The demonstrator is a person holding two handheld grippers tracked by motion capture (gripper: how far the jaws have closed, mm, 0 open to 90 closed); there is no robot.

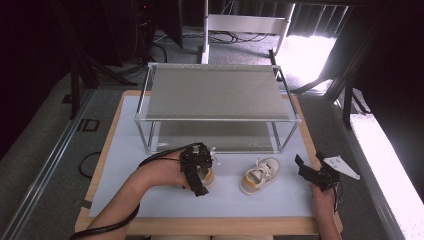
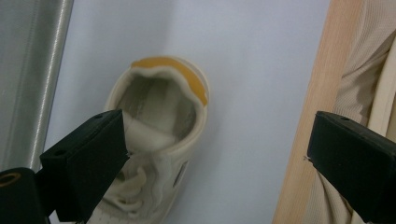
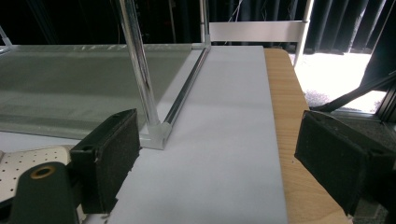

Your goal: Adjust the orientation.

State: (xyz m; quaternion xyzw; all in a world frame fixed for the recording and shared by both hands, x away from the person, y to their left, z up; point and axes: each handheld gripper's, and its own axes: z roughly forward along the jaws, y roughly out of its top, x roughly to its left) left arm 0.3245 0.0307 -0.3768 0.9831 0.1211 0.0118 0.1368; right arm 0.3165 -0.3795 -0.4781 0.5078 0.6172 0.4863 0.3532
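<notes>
Two small cream shoes with orange heels lie on the white mat (image 1: 225, 197) in front of a metal rack. The left shoe (image 1: 207, 177) is mostly covered by my left gripper (image 1: 196, 169), which hangs over it from above. In the left gripper view the shoe (image 2: 159, 121) shows its open top and orange heel tab; my left gripper (image 2: 217, 140) is open wide, one jaw over the tongue, the other out past the table edge. The right shoe (image 1: 260, 175) lies free. My right gripper (image 1: 310, 162) is open to its right; its perforated toe (image 3: 25, 170) shows beside my right gripper (image 3: 219, 154).
A two-shelf metal rack (image 1: 215, 92) stands at the back of the mat; its front corner post (image 3: 140, 79) rises near the right gripper. The wooden table edge (image 3: 285, 116) runs along the right side. A cable (image 1: 107, 227) trails from the left gripper.
</notes>
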